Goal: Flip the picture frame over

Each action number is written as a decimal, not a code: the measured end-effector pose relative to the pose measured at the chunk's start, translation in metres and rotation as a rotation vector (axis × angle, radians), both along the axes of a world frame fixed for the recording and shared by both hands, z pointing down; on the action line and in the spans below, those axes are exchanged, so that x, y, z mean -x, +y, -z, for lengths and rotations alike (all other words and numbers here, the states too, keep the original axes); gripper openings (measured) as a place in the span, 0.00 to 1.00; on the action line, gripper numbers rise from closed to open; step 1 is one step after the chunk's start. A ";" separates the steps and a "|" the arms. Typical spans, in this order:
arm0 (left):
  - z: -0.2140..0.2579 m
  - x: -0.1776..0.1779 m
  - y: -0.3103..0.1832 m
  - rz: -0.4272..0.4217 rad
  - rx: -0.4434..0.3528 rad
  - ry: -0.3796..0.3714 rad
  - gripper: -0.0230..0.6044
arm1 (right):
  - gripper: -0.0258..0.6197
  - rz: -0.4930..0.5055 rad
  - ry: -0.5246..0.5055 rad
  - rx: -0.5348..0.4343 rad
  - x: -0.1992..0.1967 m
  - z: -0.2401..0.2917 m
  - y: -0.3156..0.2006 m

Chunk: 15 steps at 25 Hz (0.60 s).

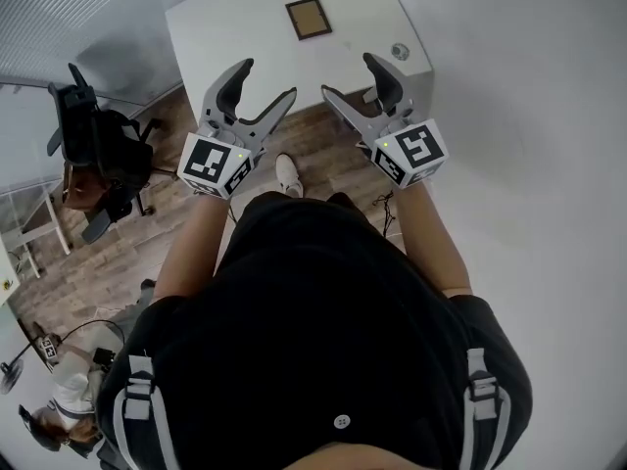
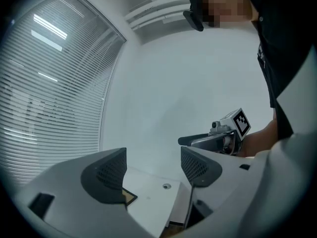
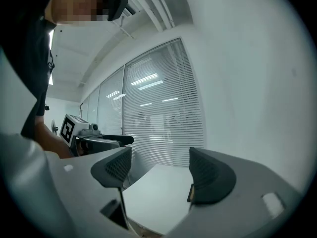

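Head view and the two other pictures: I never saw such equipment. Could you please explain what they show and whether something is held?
A person stands before a white table with hand-held tongs: the left tongs and the right tongs. The head view looks down from the person's head. The other two pictures come from cameras on the tongs. A brown picture frame and a small round object lie on the table. Both tongs are open and hold nothing.

Head view: high, steeply down over left tool (image 1: 265, 81) and right tool (image 1: 350, 76); bench (image 1: 235, 37) well ahead
Tool views: low, along own jaws, toward bench
Shared: bench; each other's tool
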<state>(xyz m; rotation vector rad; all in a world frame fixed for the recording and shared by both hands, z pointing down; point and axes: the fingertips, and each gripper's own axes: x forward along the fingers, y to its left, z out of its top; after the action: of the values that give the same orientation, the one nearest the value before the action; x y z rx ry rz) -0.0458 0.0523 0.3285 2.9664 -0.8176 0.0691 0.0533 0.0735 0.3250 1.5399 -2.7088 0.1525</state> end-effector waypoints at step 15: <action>-0.019 0.008 -0.119 -0.027 0.048 0.007 0.56 | 0.60 -0.012 0.004 0.074 0.011 -0.023 -0.117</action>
<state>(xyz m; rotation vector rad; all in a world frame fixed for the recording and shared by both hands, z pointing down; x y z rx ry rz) -0.0535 -0.0668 0.3475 2.9310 -0.7640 0.0793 0.0419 -0.0439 0.3479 1.5346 -2.6590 0.2467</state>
